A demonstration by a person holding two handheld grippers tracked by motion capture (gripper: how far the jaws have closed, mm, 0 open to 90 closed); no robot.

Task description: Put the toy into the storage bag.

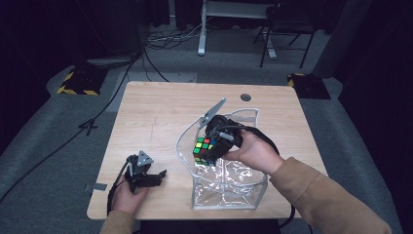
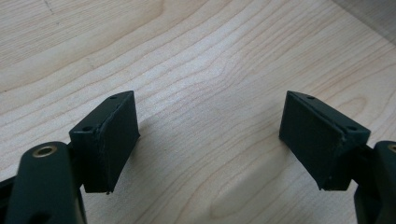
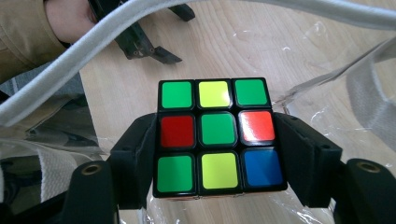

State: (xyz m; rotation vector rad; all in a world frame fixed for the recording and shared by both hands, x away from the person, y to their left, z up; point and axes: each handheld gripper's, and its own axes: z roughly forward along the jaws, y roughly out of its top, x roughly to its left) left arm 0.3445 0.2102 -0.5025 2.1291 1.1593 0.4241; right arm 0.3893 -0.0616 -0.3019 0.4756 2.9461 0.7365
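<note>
Black jaws of the right gripper clamp a scrambled puzzle cube from both sides, its green, yellow, red, orange and blue face turned up toward the gripper's camera. From the high view the cube hangs just over the open mouth of a clear plastic bag with a white-trimmed rim, which stands on the wooden table near its front edge. The bag's opening lies directly below and slightly toward the person from the cube, so any lowering would likely go straight down past the rim. A cube has no long axis; the jaws hold it across its middle layer. The right hand is plainly the nearer one to the bag. Well apart on the table's near left, the left gripper rests low with jaws spread wide over bare wood, holding nothing. Creased, glaring plastic makes the bag's interior hard to read, and the cube's underside is hidden.
</note>
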